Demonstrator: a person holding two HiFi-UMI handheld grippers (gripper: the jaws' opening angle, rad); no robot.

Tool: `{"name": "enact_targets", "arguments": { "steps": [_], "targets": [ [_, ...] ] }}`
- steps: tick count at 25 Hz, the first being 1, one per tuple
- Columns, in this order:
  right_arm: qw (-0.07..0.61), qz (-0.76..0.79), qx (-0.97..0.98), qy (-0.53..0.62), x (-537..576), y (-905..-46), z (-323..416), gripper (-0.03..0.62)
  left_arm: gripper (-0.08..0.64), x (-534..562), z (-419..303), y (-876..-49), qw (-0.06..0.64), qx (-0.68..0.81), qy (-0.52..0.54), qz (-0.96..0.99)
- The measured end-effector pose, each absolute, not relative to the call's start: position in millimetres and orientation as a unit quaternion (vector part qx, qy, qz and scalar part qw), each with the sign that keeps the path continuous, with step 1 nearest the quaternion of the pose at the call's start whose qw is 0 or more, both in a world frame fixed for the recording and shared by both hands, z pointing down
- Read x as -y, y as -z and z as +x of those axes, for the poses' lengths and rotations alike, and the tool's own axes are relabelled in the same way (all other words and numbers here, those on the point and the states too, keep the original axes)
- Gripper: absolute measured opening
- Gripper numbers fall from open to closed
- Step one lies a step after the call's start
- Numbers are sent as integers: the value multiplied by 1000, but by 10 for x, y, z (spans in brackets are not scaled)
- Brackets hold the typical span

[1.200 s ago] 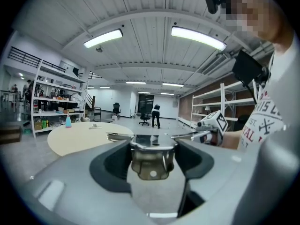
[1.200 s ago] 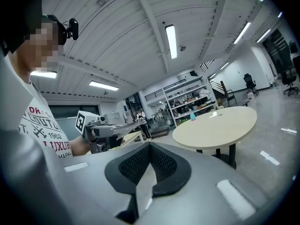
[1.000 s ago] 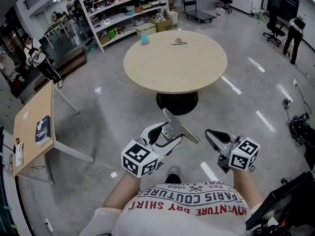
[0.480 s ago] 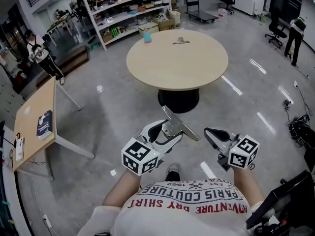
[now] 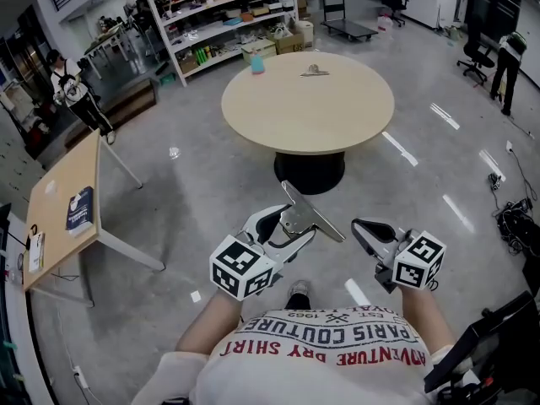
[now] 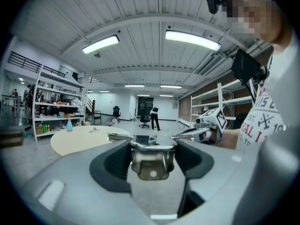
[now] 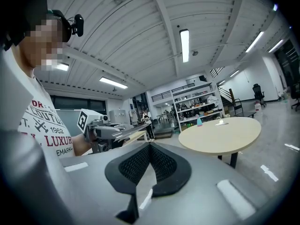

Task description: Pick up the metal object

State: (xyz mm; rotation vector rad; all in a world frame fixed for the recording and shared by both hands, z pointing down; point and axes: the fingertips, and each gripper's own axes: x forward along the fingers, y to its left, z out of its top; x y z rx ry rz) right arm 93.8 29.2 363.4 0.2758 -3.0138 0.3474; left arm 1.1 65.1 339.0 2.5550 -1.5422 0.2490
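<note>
My left gripper (image 5: 287, 229) is held at waist height over the floor, shut on a flat metal object (image 5: 312, 215) that sticks out up and to the right. In the left gripper view the metal object (image 6: 150, 159) sits clamped between the two dark pads (image 6: 112, 162). My right gripper (image 5: 363, 229) hangs beside it, shut, with nothing in it; its ribbed pads (image 7: 136, 164) meet in the right gripper view. A second small metal clip (image 5: 314, 72) lies on the far side of the round table (image 5: 308, 112).
A blue bottle (image 5: 257, 64) stands at the round table's far left edge. A wooden desk (image 5: 63, 213) with a book is at the left. Shelving (image 5: 228, 15) lines the back. People stand at the far left (image 5: 74, 95) and far right (image 5: 508, 57).
Both grippers keep their hold and place. The head view has drifted slightly, so the table sits a little further right.
</note>
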Motion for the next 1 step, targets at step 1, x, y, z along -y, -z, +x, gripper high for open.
{"name": "enact_targets", "arguments": {
  "steps": [1],
  "targets": [
    [48, 91, 988, -114, -304, -3630, 940, 1, 282, -662, 14, -3384, 73, 513, -83, 851]
  ]
}}
